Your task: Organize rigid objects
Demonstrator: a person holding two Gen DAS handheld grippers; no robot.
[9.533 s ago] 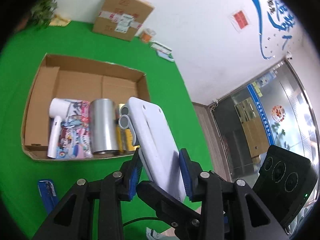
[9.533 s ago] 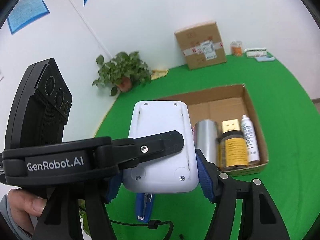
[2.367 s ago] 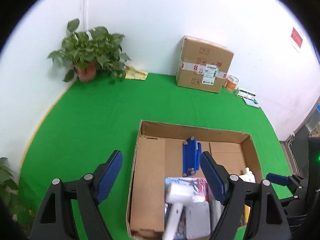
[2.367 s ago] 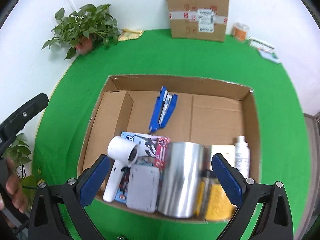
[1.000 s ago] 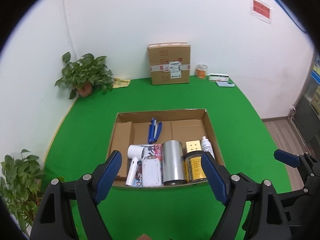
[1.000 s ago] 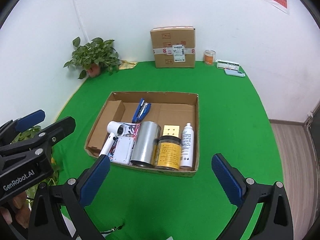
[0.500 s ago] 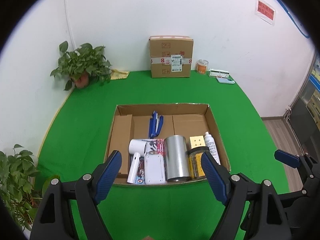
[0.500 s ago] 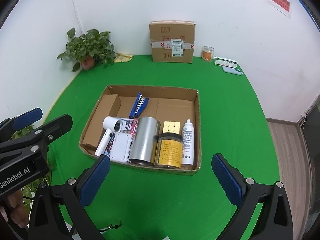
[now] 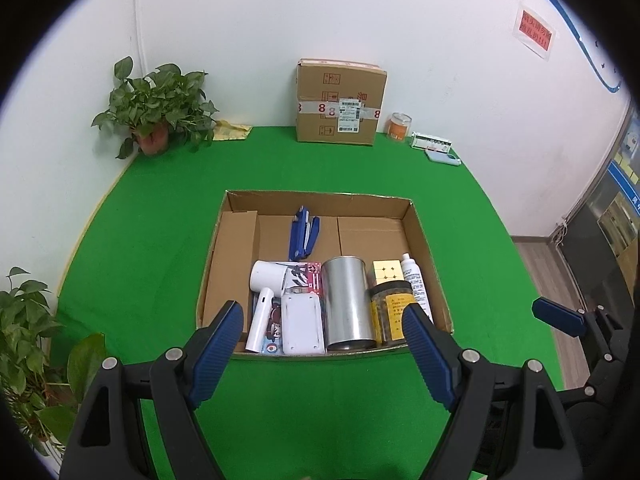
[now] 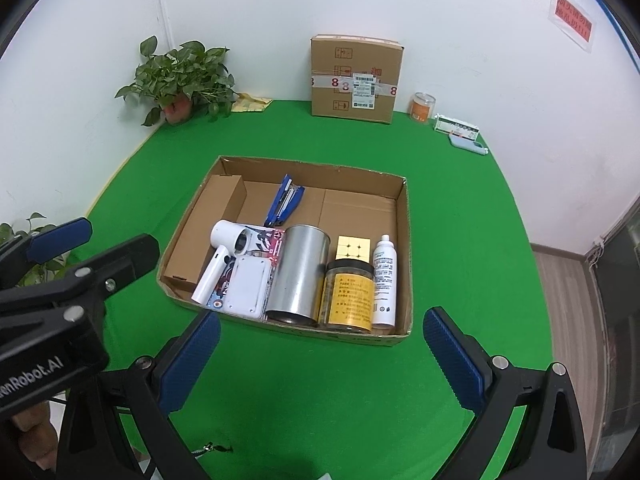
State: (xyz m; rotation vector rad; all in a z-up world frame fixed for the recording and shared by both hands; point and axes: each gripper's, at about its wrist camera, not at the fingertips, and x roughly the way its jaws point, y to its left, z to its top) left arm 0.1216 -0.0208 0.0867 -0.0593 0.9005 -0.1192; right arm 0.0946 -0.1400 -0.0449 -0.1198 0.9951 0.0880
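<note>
Both claws wide apart and empty: left gripper and right gripper hang above the green mat, short of the open cardboard box, nothing between the pads of either.

Ahead of the left claw, inside the box along its near wall, from left to right:
- white hair dryer, lying over a printed card
- flat white device
- metal can, on its side
- yellow-labelled jar
- gold cube, behind the jar
- white spray bottle, at the far right

Blue stapler farther ahead, alone on the bare box floor. No loose item visible on the mat near the box, so sorting looks close to finished, perhaps done.

For a clean finish, judged from here:
- Keep both claws clear above the near wall; no dragging across the row.
- If any nudge is wanted, approach the stapler from above, pads either side of its long body, and set it beside the row.
- Beware the can: likely to roll if bumped.

Writing: "Robot.AI", cut off at the frame edge, on the left gripper's body as seen from the right wrist. Red "8" marks on the tape of the sealed carton by the far wall, plus a barcode label. Red wall sign, jar label and bottle print too small to read.
</note>
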